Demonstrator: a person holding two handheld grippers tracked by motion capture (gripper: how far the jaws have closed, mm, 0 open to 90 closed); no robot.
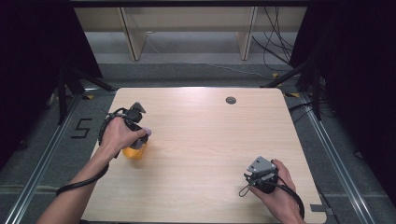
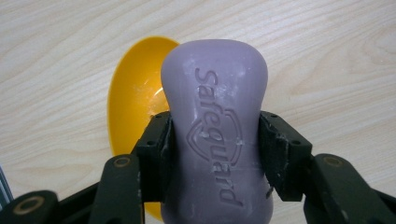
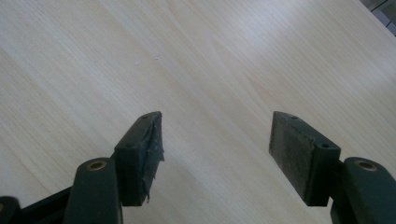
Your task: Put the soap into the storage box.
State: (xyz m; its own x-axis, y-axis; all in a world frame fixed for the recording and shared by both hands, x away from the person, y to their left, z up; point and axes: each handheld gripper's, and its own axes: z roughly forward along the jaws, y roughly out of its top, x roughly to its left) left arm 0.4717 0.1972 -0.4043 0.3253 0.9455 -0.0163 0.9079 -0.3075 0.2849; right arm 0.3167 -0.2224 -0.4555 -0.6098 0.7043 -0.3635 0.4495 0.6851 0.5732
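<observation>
soap bar, purple and stamped with a brand name, is what we are handling, but we start with the biggest thing, the pale wood surface, where everything lies. on its left side sits a yellow dish, oval and shallow, with pale smears inside. the soap bar hangs right over that dish, overlapping its right half in the left gripper view; whether it touches the dish we cannot tell. our left tool is clenched on the bar's narrow waist, both pads pressing its sides. our right tool is released, jaws spread with nothing between them, hovering over bare wood near the front right corner. we judge the step in hand to be placing the soap into the dish. the next move calls for centring the bar over the hollow, lowering until it rests, then opening the left tool.
</observation>
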